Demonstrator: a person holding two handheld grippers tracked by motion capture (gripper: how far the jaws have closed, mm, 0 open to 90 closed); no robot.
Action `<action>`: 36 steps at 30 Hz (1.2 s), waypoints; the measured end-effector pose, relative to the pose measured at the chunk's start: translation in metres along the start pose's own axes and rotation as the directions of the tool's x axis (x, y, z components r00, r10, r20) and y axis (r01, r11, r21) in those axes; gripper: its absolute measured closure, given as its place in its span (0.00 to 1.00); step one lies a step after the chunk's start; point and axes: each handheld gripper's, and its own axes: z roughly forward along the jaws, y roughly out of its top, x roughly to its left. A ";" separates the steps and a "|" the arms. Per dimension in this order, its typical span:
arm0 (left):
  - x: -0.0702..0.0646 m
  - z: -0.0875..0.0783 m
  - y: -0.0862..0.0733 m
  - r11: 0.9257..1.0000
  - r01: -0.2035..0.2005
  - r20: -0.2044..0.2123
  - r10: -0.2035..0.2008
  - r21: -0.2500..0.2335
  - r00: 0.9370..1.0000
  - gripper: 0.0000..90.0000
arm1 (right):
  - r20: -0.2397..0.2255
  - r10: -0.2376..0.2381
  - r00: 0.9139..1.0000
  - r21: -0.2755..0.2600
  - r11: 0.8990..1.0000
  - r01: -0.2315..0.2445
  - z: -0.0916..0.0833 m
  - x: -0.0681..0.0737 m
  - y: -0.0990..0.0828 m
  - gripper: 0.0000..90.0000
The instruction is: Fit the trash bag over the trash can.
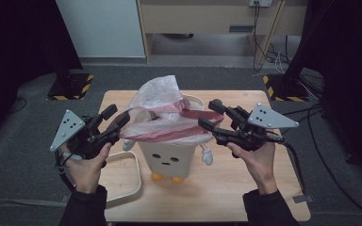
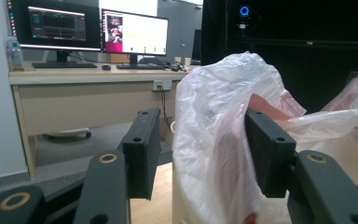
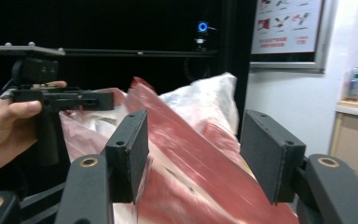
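Note:
A small white bin (image 1: 169,157) with a cartoon face, little arms and orange feet stands in the middle of the wooden table (image 1: 245,188). A white and red plastic bag (image 1: 160,96) sits crumpled in its mouth and drapes over the rim. My left gripper (image 1: 117,114) is at the bag's left edge, jaws open. In the left gripper view, the bag (image 2: 214,93) hangs loosely between the left gripper's (image 2: 204,149) pads. My right gripper (image 1: 208,113) is at the bag's right edge, also open. In the right gripper view, red film (image 3: 177,140) lies slack between the right gripper's (image 3: 193,154) jaws.
A white rounded frame (image 1: 122,181) lies on the table left of the bin. Yellow-and-black striped stand bases (image 1: 70,87) (image 1: 283,87) sit on the floor beyond the table. A desk with monitors (image 2: 88,32) stands farther back. Cables (image 1: 268,52) run across the floor.

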 end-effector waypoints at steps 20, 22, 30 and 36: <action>0.002 0.019 -0.004 0.995 0.028 0.031 -0.031 0.098 0.999 1.00 | -0.019 0.022 1.000 0.070 0.997 -0.021 0.002 -0.012 -0.006 1.00; 0.006 0.018 -0.005 0.994 0.068 0.016 -0.069 0.086 0.997 1.00 | -0.002 0.028 1.000 0.067 0.997 -0.028 0.000 -0.014 -0.007 1.00; 0.028 0.010 -0.018 0.974 0.222 -0.060 -0.219 0.049 0.974 1.00 | 0.094 0.051 0.994 0.045 0.997 -0.055 -0.009 -0.025 -0.012 1.00; 0.040 0.008 -0.027 0.960 0.274 -0.083 -0.270 0.051 0.959 1.00 | 0.152 0.068 0.986 0.032 0.997 -0.074 -0.021 -0.033 -0.012 1.00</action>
